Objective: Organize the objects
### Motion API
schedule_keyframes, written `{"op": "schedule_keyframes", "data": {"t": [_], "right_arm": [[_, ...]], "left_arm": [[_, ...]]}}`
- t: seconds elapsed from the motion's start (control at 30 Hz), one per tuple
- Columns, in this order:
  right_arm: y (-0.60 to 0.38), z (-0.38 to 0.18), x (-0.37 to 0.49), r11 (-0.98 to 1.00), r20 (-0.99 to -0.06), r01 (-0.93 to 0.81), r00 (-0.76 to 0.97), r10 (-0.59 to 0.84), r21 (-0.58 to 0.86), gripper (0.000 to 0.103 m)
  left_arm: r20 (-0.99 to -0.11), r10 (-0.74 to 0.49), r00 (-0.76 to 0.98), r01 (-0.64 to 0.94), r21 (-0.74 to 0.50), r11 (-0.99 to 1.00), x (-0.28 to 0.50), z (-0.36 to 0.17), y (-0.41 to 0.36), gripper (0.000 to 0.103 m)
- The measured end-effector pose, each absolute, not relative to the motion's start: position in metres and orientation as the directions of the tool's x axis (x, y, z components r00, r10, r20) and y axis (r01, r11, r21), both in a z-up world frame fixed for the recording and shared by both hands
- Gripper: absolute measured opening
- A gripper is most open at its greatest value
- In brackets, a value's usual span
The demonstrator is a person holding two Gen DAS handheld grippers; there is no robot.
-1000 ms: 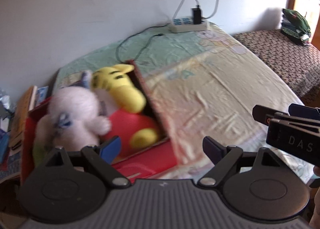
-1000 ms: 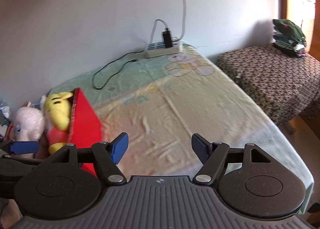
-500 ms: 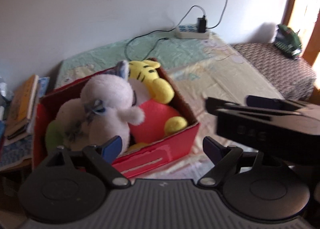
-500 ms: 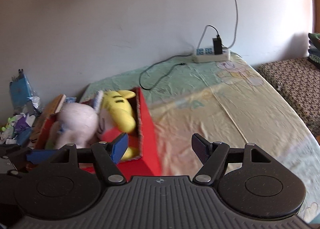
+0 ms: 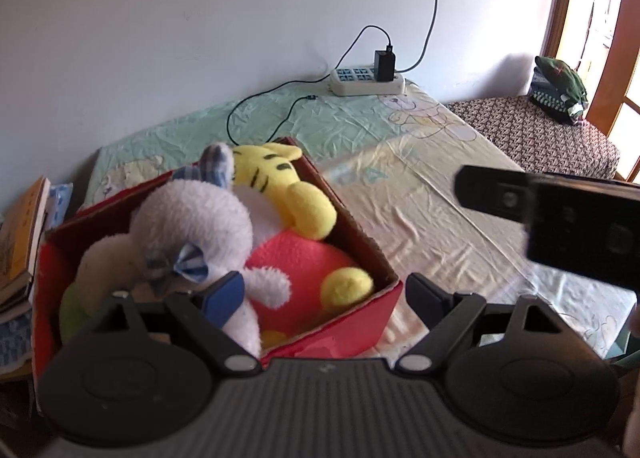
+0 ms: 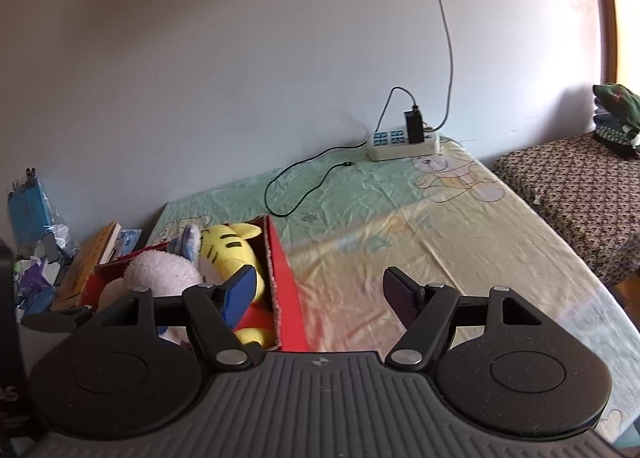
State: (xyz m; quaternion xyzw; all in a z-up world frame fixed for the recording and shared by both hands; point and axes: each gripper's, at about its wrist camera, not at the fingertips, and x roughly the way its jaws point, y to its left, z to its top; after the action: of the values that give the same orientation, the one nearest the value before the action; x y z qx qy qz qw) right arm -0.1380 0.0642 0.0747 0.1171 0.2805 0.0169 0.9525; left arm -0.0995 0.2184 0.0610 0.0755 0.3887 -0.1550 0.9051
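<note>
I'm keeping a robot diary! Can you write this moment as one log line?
toys: white plush, yellow plush in red box | left gripper: open | right gripper: open

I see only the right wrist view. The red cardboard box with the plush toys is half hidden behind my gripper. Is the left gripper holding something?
Observer: No. The left gripper is open and empty; the near corner of the red cardboard box shows between its fingers.
Operator: Is anything in the box besides the white toy and the yellow one?
Observer: Yes, something green sits in the left corner, beside the white fluffy plush toy. I cannot tell what it is.
Operator: Does the white toy wear anything?
Observer: A blue checked bow.
</note>
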Motion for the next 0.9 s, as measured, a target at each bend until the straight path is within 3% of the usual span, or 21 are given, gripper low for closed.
{"op": "schedule_keyframes", "data": {"t": [0.4,0.9], "right_arm": [[0.048,0.078,-0.155,0.969,-0.521,0.114,0.853,0.018,0.220,0.073],[0.101,0.080,-0.147,0.972,-0.519,-0.039,0.840,0.158,0.233,0.073]], "left_arm": [[-0.731,-0.207,0.651,0.356,0.054,0.933,-0.114,0.086,0.199,0.087],[-0.743,0.002,0.669,0.133,0.122,0.984,-0.126,0.095,0.265,0.087]]}}
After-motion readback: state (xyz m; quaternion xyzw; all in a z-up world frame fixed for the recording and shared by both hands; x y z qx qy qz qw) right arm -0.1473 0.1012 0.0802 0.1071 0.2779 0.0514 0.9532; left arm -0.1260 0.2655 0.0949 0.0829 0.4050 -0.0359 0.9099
